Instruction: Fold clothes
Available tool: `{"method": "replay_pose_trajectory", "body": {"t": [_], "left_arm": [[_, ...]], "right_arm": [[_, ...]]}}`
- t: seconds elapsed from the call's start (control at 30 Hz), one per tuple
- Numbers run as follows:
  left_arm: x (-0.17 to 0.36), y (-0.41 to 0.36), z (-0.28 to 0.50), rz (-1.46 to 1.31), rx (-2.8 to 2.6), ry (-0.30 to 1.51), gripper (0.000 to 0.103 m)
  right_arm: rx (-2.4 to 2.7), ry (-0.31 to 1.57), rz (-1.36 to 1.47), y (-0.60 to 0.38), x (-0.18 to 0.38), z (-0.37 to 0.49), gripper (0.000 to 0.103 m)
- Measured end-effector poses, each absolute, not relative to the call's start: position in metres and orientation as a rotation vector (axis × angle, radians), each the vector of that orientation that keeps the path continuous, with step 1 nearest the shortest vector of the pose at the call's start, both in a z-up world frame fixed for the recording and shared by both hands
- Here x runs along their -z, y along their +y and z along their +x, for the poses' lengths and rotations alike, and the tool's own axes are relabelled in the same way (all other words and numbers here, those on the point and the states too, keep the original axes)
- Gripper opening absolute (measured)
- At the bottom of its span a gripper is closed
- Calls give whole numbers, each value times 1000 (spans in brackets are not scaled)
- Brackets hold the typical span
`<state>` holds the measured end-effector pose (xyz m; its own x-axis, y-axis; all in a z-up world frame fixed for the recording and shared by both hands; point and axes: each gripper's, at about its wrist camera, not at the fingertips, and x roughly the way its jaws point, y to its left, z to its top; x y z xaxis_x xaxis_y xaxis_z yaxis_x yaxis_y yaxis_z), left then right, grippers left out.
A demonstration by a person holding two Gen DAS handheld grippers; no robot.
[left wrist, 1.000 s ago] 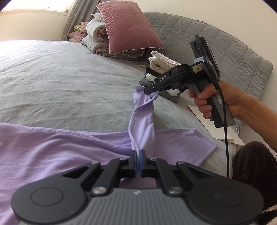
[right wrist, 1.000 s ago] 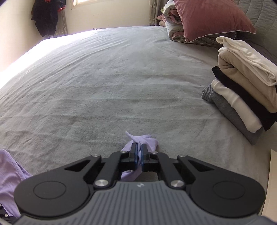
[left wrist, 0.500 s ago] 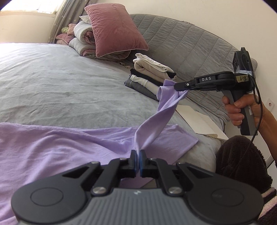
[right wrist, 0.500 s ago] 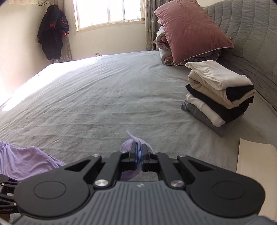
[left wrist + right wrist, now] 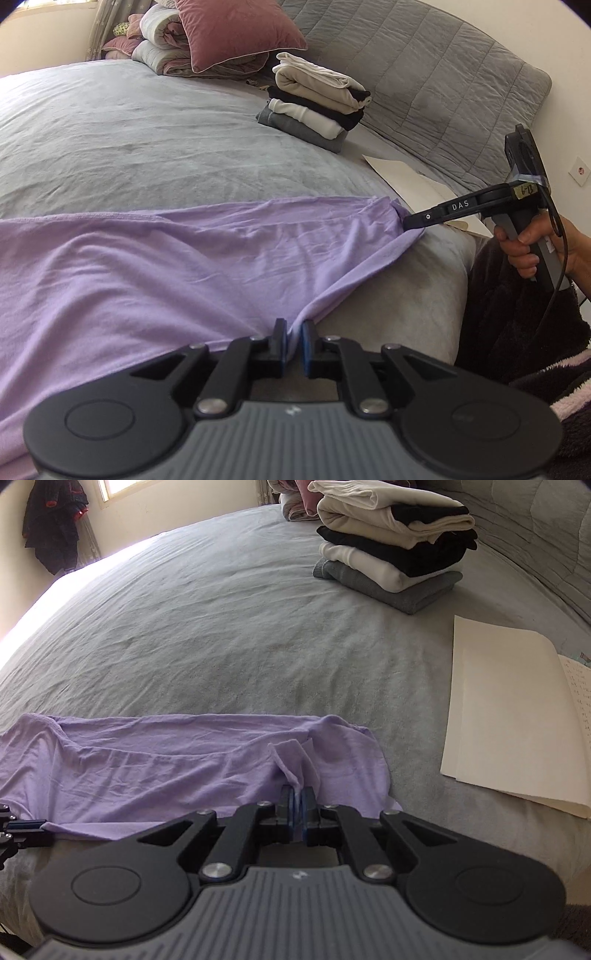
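Thin lilac jersey garment (image 5: 155, 266), creased, lies along the near edge of the grey bed (image 5: 147, 147). Left gripper (image 5: 293, 341) and right gripper (image 5: 296, 808) each pinch its hem.

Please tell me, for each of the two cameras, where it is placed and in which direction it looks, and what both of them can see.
Left wrist: sits on the left gripper, faces across the bed toward the headboard; shows the right gripper and the hand holding it.
Right wrist: sits on the right gripper, faces across the bed toward the window wall; the left gripper shows at left edge.
Shared: lilac garment, folded stack, open notebook.
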<state>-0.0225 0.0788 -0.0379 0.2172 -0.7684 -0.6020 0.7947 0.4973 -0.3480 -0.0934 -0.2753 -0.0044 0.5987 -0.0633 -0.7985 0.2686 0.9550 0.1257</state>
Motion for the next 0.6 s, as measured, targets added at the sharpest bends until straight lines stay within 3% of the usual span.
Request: {"method": "replay_pose_trajectory", "body": {"t": [0.1,0.13,0.17,0.2,0.4,0.6], "left_arm": [[31,88,-16,-16,1063,792,24],[29,91,-13,-39,1048,786,26],[27,95,-9,-63,1031,782,28],[26,99,-5,-86,1012,778,29],[23,121,22,-156,782,765,30],[29,149,56,-244,536,788,27]], "right_arm": [[175,892,257,-278,-4,-95,18],[161,883,264,-277,-8,-94,25],[146,872,268,-276,-12,-92,41],[132,858,268,-274,-16,-90,46],[-55,836,317,-252,-26,-58,47],[-477,927,475,-221,10,20,47]]}}
